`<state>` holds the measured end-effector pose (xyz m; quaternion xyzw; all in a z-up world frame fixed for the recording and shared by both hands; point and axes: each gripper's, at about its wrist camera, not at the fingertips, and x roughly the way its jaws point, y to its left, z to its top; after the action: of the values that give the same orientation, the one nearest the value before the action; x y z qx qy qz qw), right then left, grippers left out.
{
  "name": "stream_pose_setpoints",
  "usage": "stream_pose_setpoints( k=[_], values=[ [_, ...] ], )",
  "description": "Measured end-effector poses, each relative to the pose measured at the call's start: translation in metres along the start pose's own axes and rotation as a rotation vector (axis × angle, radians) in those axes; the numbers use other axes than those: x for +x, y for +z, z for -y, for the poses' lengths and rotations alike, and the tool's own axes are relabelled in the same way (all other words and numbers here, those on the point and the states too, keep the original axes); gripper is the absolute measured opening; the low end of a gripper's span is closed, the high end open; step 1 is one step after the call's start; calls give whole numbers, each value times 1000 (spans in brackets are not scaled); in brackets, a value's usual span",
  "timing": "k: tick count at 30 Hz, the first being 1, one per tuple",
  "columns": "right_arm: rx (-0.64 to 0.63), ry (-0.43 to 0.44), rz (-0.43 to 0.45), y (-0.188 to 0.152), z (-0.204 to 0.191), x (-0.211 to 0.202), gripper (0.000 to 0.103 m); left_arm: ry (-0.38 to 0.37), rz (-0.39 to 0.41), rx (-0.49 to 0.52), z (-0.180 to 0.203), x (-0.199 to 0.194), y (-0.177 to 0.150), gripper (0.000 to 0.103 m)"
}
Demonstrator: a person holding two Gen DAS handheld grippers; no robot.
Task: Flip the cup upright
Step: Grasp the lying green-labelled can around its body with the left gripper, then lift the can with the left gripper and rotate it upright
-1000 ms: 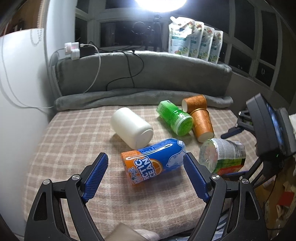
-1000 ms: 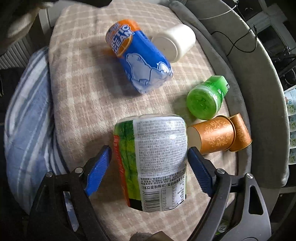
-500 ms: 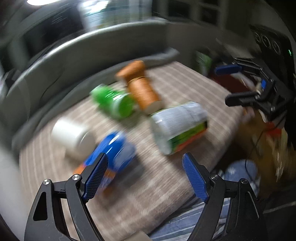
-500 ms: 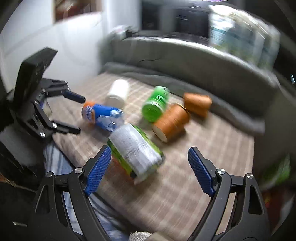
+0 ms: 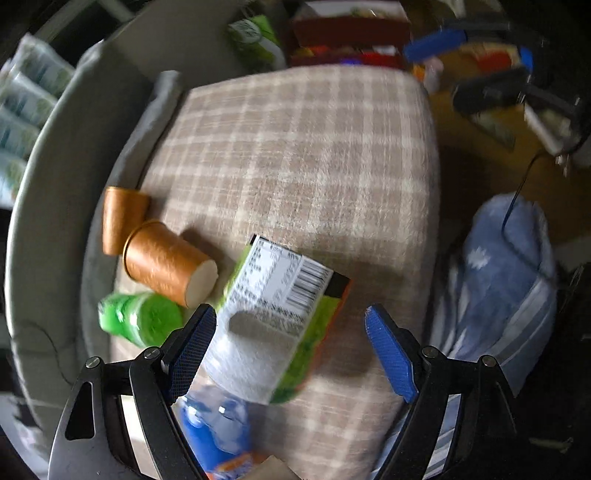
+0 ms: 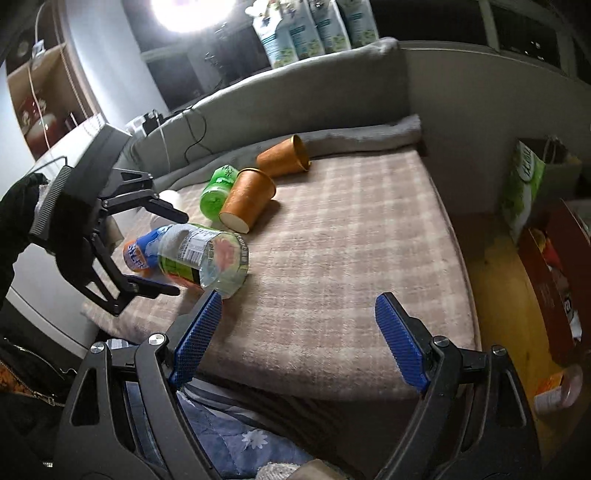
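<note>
Several cups lie on their sides on a checked beige cushion [image 5: 314,147]. A clear cup with a green and white label [image 5: 273,325] lies between the open fingers of my left gripper [image 5: 291,350], which hovers over it. It also shows in the right wrist view [image 6: 201,260], with the left gripper [image 6: 151,251] open around it. Two orange paper cups [image 5: 166,264] [image 5: 120,221], a green cup [image 5: 142,319] and a blue "Arctic Clean" cup [image 5: 218,432] lie nearby. My right gripper [image 6: 295,336] is open and empty over the cushion's front edge.
A grey padded backrest [image 6: 332,92] curves behind the cushion, with pouches [image 6: 314,26] on top. A blue striped quilt [image 5: 498,295] lies below the cushion's front edge. A red box [image 6: 554,277] and a green bag [image 6: 522,184] stand on the floor at the right.
Both grippers have swung around. My left gripper has moved over the labelled clear cup, and my right gripper has pulled back from it to the cushion's front edge. Both stay open.
</note>
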<state>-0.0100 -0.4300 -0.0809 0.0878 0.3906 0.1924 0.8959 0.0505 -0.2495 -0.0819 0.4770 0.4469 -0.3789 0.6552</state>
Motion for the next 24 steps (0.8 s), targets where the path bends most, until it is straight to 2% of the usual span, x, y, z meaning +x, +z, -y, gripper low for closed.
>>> stream_pose_setpoints(
  k=[6,12,21,24],
  values=[
    [27,4,2,-4,7,2,87,5,-96,24,-7,27,8,83],
    [38,2,0,-3,9,6,87,11,-95,27,-9,33,11,86],
    [61,9,4,-1,9,6,87,38,-118,91,-9,43,11,88],
    [58,1,3,-1,9,5,87,47,-117,76,-12,47,11,86]
  ],
)
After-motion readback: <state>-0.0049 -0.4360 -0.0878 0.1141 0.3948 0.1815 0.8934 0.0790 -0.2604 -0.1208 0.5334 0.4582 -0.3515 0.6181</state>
